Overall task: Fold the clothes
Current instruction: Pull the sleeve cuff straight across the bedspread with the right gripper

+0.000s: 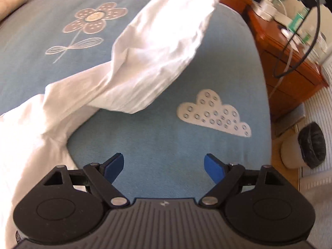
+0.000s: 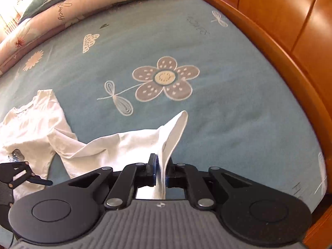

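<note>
Right tool (image 2: 161, 171) clamped on the white shirt's (image 2: 132, 145) sleeve, lifted above the blue bedsheet (image 2: 228, 103). Left tool (image 1: 164, 166) spread wide, empty, just beside the shirt.

Two close wrist views angled down over the bed (image 2: 228, 95); shared: flower print (image 1: 94, 18), white garment (image 1: 128, 70).

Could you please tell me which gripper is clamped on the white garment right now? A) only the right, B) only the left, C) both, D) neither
A: the right gripper is shut on a sleeve of the white cotton garment, while the left gripper is open over the blue bedsheet.
</note>
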Available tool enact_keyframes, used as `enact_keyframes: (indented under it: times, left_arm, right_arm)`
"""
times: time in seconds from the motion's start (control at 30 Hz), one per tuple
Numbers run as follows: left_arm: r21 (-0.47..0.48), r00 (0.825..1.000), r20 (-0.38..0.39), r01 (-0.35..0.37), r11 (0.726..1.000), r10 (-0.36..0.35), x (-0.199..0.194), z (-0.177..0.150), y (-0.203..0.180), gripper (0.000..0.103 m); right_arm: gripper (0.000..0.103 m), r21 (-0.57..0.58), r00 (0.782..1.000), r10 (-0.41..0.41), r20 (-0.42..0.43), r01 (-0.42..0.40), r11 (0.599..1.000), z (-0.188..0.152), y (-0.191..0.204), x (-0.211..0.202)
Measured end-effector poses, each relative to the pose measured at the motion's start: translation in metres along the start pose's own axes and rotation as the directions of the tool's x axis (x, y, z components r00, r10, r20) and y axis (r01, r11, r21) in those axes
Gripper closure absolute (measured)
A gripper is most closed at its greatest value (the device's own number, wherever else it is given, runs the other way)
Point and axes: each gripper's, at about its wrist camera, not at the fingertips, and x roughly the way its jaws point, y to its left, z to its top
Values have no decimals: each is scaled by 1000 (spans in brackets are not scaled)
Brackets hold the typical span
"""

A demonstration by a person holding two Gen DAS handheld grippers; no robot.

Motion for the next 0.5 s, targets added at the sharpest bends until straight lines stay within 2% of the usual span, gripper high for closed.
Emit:
enact_keyframes:
  times: [0.1, 0.2, 0.37, 0.5]
  left_arm:
    - [-121, 999, 15, -40, 992, 42, 4, 5, 18, 19]
    - [-188, 998, 16, -57, 981, 61, 5, 11, 33, 19]
    - [-200, 997, 9, -72, 977, 75, 7, 15, 38, 19]
    - [-192, 997, -2, -71, 979, 72, 11, 17, 38, 19]
  right_arm:
    - [95, -47, 999, -48, 16, 49, 998, 20, -9, 7]
    - [95, -57, 997, -72, 28, 74, 996, 38, -24, 14]
    - [95, -105, 985, -144, 90, 153, 983, 66, -47, 24]
    - [97, -109, 985, -166, 56, 171, 979, 84, -66, 34]
